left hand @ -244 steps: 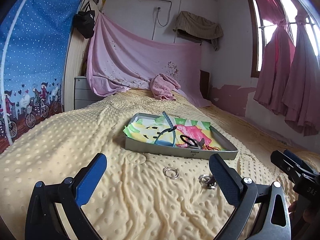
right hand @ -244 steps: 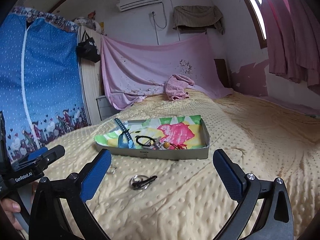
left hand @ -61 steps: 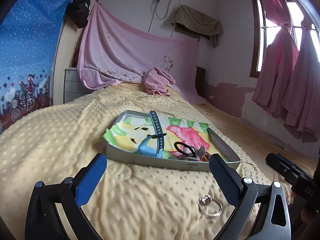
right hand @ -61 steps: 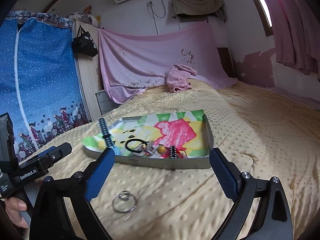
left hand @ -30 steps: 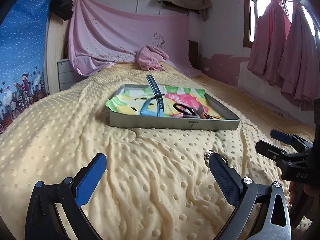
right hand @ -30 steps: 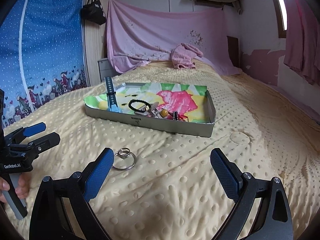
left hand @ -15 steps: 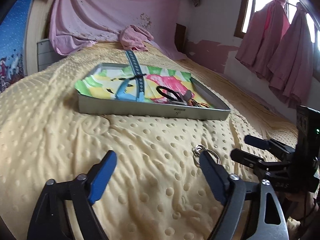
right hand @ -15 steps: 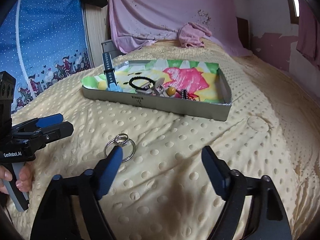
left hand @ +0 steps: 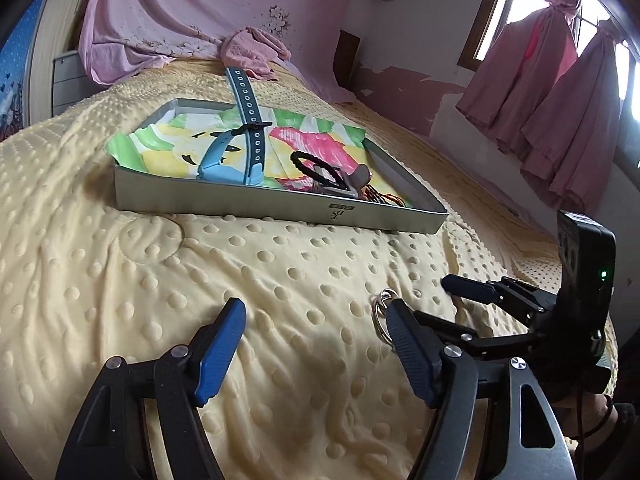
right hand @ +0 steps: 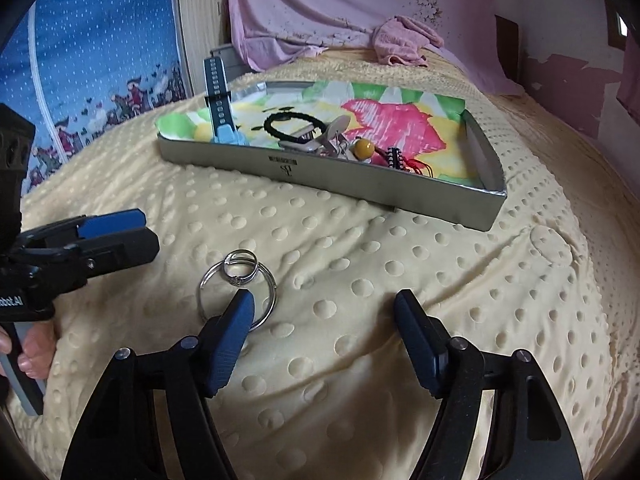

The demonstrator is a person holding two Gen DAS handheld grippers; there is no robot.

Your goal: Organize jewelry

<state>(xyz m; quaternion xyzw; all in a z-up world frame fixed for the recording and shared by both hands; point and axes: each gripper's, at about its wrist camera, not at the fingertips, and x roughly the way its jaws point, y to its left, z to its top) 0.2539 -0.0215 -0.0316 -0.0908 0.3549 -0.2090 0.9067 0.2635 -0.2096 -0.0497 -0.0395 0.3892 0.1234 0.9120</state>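
Right wrist view, items listed left to right, all placed against the shallow grey metal tray [right hand: 360, 188] lined with bright flower-print paper, which sits on the dimpled pale-yellow blanket [right hand: 400, 280].

1. Left gripper [right hand: 116, 228], black with blue pads, low over the blanket on the near-left side of the tray; its jaws are seen side-on here, and the left wrist view [left hand: 312, 320] shows them standing wide with nothing between.
2. Blue perforated watch strap [right hand: 218, 96], at the tray's left end, one end rising above the rim.
3. Silver wire bangle with two small rings looped on it [right hand: 240, 280], lying flat on the blanket in front of the tray, well apart from its front wall. The left fingertip [right hand: 240, 316] of the right gripper overlaps its near edge.
4. Black braided hair tie [right hand: 296, 124], inside the tray, centre-left.
5. Silver hair clip [right hand: 320, 140], inside, against the front wall.
6. Yellow bead [right hand: 364, 148], just right of the clip.
7. Right gripper [right hand: 324, 304], in front of the tray, jaws wide, holding nothing.
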